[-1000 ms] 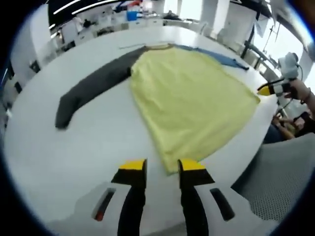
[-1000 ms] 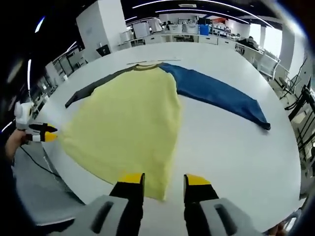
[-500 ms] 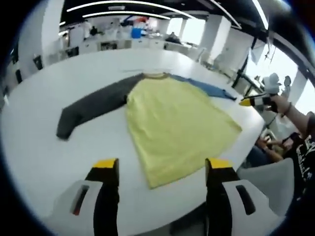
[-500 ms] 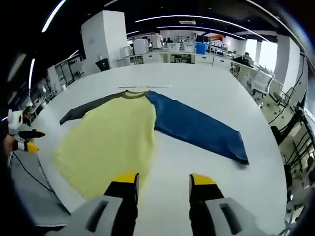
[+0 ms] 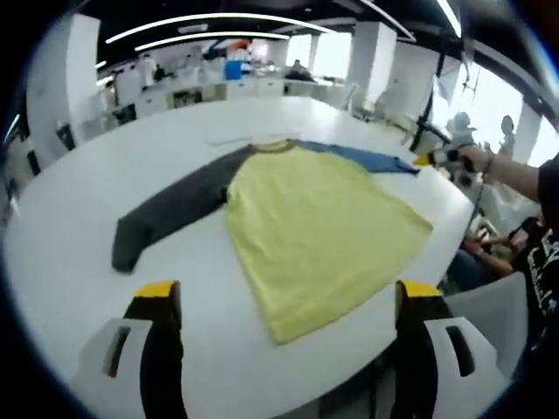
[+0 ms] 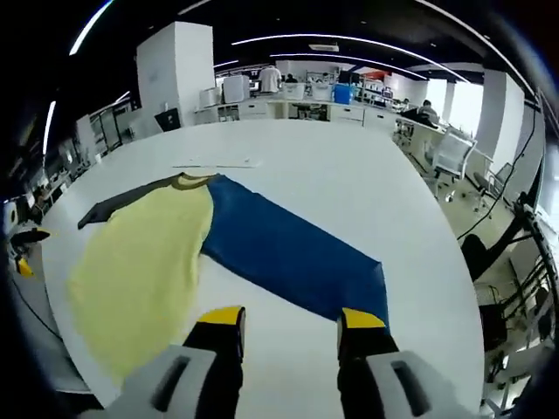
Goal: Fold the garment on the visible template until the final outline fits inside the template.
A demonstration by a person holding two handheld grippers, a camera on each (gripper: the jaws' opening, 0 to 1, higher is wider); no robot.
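In the left gripper view, the blue sleeve [image 5: 367,157] lies largely hidden behind the yellow body [image 5: 323,231] of the garment; only a thin strip shows. The grey sleeve [image 6: 122,202] is foreshortened in the right gripper view, its cuff too small to make out. A thin pale strip [image 6: 214,163] beyond the collar cannot be identified. Background desks are blurred.

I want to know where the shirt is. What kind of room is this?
It looks like a big open office or lab. The shirt lies on a large white table. Behind it are rows of desks, an office chair, and long strip lights on a dark ceiling.
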